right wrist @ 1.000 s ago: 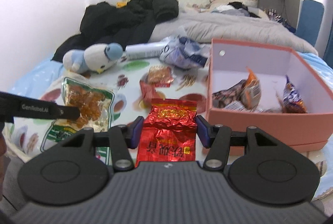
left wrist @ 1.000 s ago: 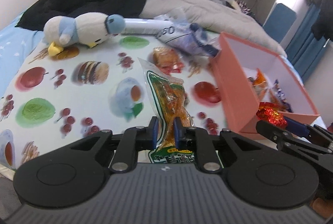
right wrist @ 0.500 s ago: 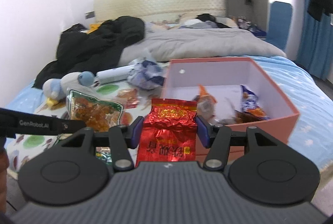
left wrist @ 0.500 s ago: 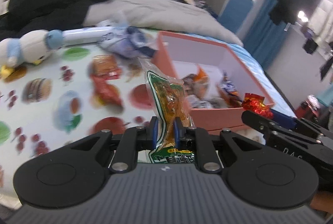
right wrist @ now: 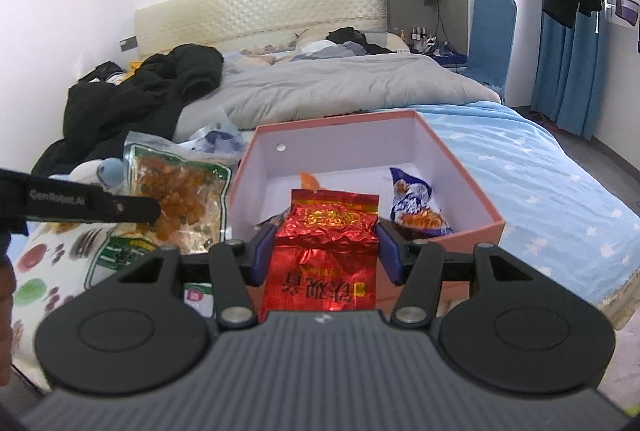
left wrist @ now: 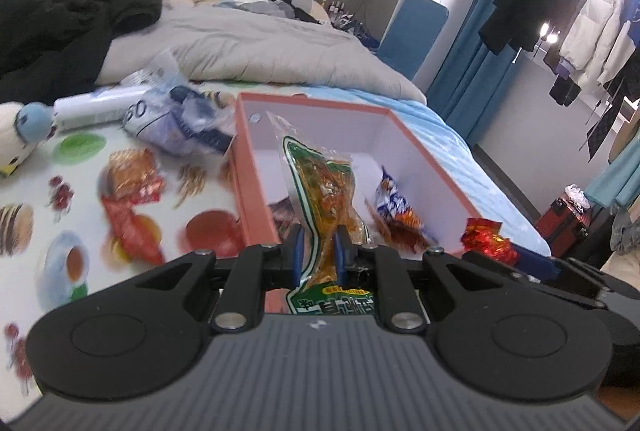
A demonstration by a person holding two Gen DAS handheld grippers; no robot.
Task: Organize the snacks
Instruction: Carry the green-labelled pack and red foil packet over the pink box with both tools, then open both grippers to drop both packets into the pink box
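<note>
My left gripper (left wrist: 318,245) is shut on a clear green-edged bag of orange dried fruit (left wrist: 324,191), held upright over the near edge of the pink open box (left wrist: 252,175). In the right wrist view the same bag (right wrist: 176,191) hangs left of the box (right wrist: 460,231), pinched by the left gripper's finger (right wrist: 120,209). My right gripper (right wrist: 324,251) is shut on a red foil packet (right wrist: 328,239) in front of the box's near wall. That packet (left wrist: 486,239) shows at the right of the left wrist view. Inside the box lie a blue-and-orange snack bag (right wrist: 414,203) and other packets.
On the fruit-print cloth (left wrist: 80,151) left of the box lie a red packet (left wrist: 132,231), an orange packet (left wrist: 134,177), a blue-white crumpled bag (left wrist: 176,123), a white tube (left wrist: 96,107) and a plush penguin (left wrist: 20,135). A grey quilt (right wrist: 340,91) and black jacket (right wrist: 152,91) lie behind.
Both grippers have swung right and risen toward the pink box, each carrying its packet. The dried fruit bag now hangs over the box; the red packet stands before its near wall.
</note>
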